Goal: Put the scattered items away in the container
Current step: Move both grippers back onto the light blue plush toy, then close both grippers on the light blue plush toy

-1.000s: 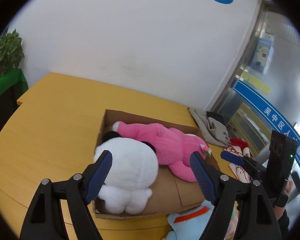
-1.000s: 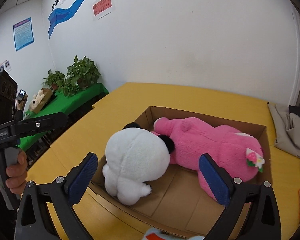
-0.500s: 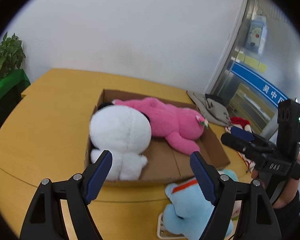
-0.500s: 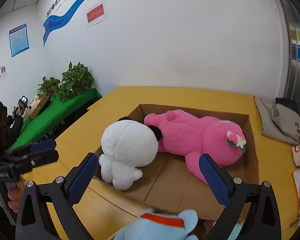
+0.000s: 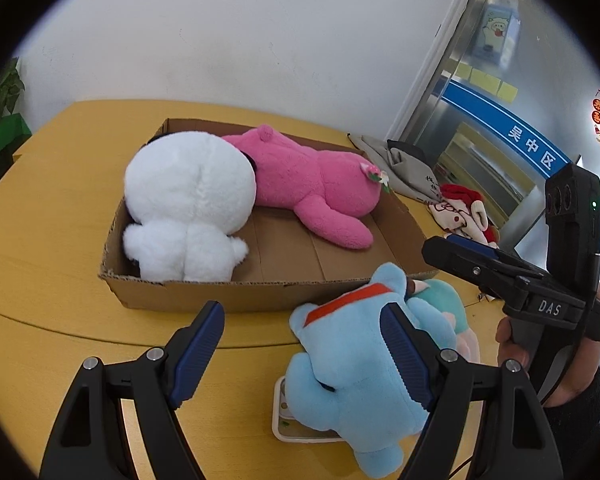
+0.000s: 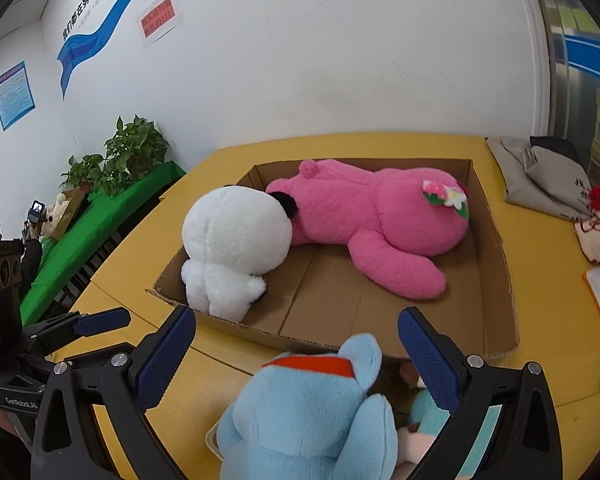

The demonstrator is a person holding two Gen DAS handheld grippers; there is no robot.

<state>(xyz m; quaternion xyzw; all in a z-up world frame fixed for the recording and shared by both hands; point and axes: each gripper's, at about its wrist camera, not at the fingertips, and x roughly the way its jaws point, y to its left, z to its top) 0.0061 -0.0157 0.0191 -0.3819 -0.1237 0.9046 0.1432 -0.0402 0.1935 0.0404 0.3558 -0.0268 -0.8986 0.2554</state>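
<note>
A shallow cardboard box [image 5: 204, 294] [image 6: 496, 248] sits on the yellow table. In it lie a white plush [image 5: 188, 208] [image 6: 232, 248] and a pink plush [image 5: 312, 184] [image 6: 376, 212]. A light blue plush [image 5: 352, 364] [image 6: 312, 404] lies on the table just in front of the box, on a small white tray [image 5: 296, 436]. My left gripper [image 5: 300, 356] is open above the table, left of the blue plush. My right gripper [image 6: 300, 356] is open and empty over the blue plush; it also shows in the left wrist view [image 5: 460, 252].
A small teal and pink plush [image 5: 444, 300] lies beside the blue one. A red and white plush [image 5: 460, 212] and a grey cloth bag [image 6: 548, 176] lie right of the box. A green-covered bench with plants [image 6: 112, 160] stands to the left.
Both grippers have drawn back from the box toward the front of the table. The blue plush has come into full view below them. Both stay open.
</note>
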